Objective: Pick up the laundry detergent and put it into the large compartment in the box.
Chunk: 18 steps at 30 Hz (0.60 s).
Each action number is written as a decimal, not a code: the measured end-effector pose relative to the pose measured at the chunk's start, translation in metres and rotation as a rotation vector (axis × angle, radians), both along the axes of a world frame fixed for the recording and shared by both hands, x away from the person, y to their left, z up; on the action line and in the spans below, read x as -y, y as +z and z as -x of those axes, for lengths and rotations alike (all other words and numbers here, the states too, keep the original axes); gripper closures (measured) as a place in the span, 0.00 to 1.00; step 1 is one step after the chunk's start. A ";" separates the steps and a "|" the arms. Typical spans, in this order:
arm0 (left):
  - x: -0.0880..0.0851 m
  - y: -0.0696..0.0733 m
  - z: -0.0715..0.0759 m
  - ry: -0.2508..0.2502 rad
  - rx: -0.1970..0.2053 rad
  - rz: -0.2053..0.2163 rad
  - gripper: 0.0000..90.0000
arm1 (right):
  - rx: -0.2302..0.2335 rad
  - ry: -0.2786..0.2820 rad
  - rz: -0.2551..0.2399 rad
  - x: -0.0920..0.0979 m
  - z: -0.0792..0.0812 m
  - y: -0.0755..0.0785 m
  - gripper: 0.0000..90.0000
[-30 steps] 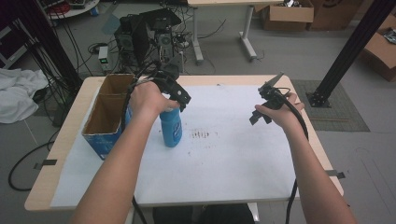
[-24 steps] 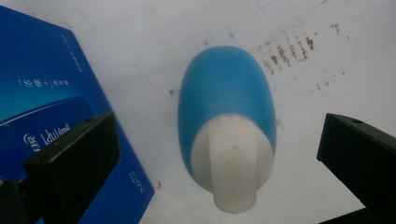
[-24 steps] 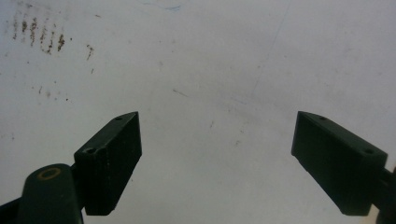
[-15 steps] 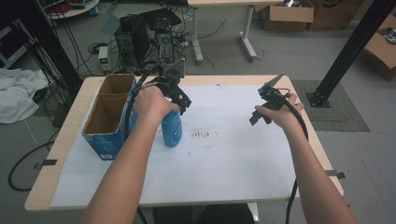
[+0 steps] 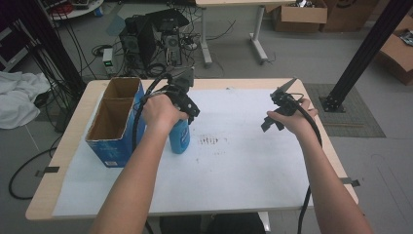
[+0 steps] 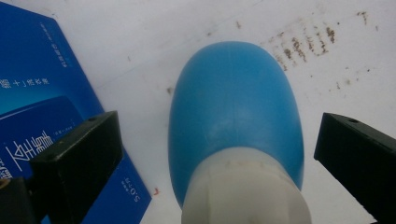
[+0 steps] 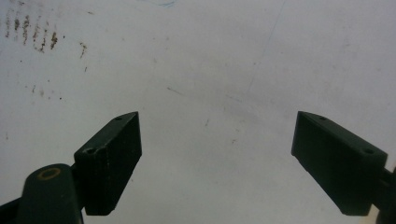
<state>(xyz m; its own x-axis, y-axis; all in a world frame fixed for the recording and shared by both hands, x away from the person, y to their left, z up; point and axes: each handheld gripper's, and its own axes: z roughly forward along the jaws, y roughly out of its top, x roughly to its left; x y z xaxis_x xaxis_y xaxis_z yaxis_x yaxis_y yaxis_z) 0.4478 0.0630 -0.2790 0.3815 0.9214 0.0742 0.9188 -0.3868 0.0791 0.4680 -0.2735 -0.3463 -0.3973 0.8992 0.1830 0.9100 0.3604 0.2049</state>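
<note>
The left hand-held gripper (image 6: 219, 154) hung with jaws spread wide around an upright blue bottle (image 6: 236, 121), touching neither side. The bottle stood on the white-covered worktop (image 5: 243, 165) just beside a blue box (image 5: 114, 124). The right hand-held gripper (image 7: 217, 163) was open over bare worktop.

light: even, soft | shadows: faint | focus: close-ups slightly blurred

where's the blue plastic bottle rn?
The blue plastic bottle stands upright on the white table cover, left of centre in the high view, just right of the blue cardboard box, under the open left gripper.
</note>
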 end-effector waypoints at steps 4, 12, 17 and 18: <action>0.001 -0.004 -0.001 0.000 -0.008 -0.004 0.04 | 0.000 -0.001 -0.001 0.001 0.000 0.000 0.18; 0.001 -0.007 -0.001 0.003 -0.016 0.000 0.11 | -0.003 0.004 -0.002 0.000 0.000 -0.002 0.18; -0.002 -0.008 -0.001 0.012 -0.018 0.008 0.17 | -0.004 0.005 -0.001 -0.001 0.000 -0.003 0.18; -0.003 -0.008 -0.001 0.009 -0.019 0.005 0.17 | -0.003 0.005 -0.001 -0.001 0.000 -0.003 0.18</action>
